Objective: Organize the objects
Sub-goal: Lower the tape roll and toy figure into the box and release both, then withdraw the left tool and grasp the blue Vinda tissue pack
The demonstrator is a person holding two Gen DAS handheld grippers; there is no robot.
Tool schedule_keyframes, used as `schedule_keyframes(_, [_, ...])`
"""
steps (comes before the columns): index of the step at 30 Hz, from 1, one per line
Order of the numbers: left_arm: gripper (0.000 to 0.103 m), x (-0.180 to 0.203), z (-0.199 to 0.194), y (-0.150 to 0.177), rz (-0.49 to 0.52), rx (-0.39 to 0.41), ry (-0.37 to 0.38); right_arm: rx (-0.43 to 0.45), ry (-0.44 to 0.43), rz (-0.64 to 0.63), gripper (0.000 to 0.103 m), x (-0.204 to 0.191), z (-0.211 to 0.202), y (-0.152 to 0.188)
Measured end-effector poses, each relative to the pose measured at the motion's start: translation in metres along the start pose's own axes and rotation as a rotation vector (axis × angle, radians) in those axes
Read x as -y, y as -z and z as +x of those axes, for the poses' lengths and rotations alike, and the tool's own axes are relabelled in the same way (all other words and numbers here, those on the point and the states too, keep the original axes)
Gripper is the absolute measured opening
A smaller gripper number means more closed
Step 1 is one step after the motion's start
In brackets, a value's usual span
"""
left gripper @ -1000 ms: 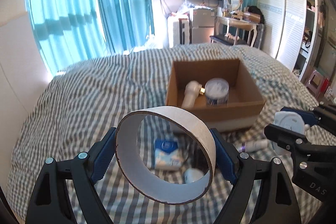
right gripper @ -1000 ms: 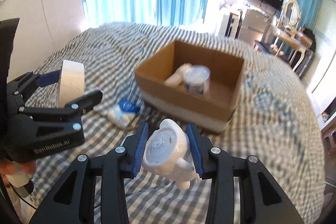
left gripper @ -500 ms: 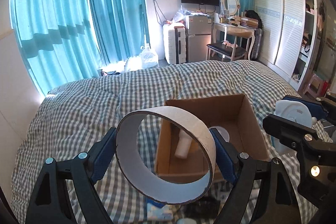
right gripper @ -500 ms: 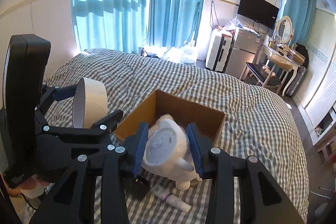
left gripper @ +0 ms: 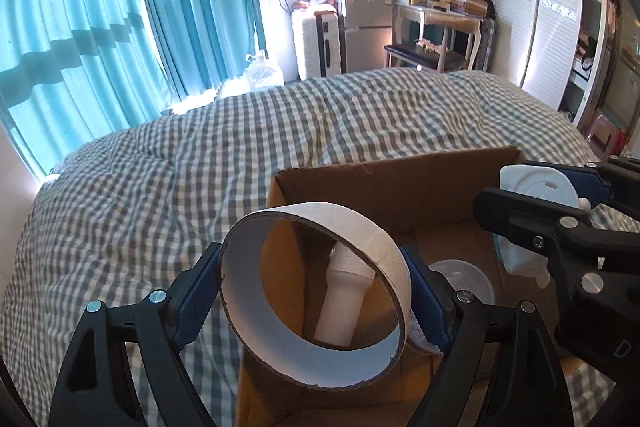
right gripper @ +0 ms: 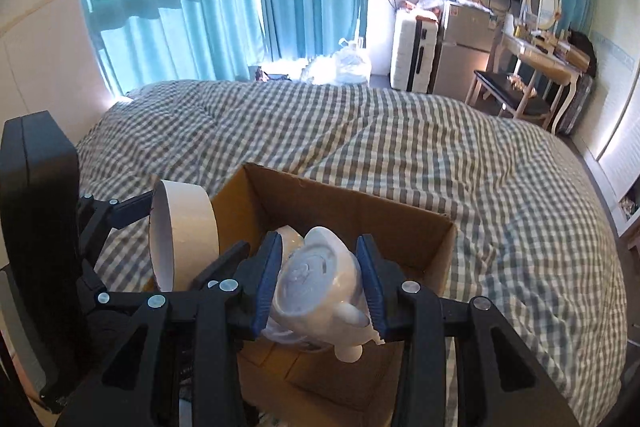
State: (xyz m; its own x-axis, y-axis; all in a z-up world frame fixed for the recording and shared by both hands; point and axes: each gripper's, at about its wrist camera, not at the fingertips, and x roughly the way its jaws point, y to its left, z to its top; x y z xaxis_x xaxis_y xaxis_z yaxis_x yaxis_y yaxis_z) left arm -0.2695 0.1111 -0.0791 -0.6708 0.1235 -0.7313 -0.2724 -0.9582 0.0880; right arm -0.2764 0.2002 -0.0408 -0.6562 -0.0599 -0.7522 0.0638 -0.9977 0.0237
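While both your grippers hang over the cardboard box on the checked bedspread, your left gripper is clamped on a tape roll, its opening facing the cam, pads pressing both sides. Your right gripper is closed round a white alarm clock, face toward the lens, feet down-right. Roll's white w/ a brown ragged edge. Left view shows a white bottle & a clear-lidded tub inside the box; right view hides them behind the clock
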Motion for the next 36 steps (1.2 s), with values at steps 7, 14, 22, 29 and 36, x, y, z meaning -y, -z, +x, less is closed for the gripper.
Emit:
schedule_keyframes(7, [0.087,0.006,0.024,0.0,0.015,-0.016,0.027,-0.028,0.004,0.021,0.039,0.016,0.037,0.0])
schedule_keyframes(14, [0.089,-0.002,0.021,-0.003,-0.015,-0.008,0.071,-0.003,-0.052,0.076,0.039,0.026,0.03,0.002])
schedule_keyframes(22, [0.099,-0.002,-0.035,-0.014,0.008,0.062,0.044,0.061,-0.031,0.069,0.054,0.017,-0.021,-0.006])
schedule_keyframes(29, [0.101,-0.014,-0.108,-0.024,-0.029,0.153,0.033,0.159,-0.003,0.048,0.066,0.007,-0.098,-0.008])
schedule_keyframes(36, [0.102,-0.032,-0.183,-0.025,-0.06,0.202,-0.002,0.251,0.01,0.008,0.084,-0.018,-0.18,-0.001])
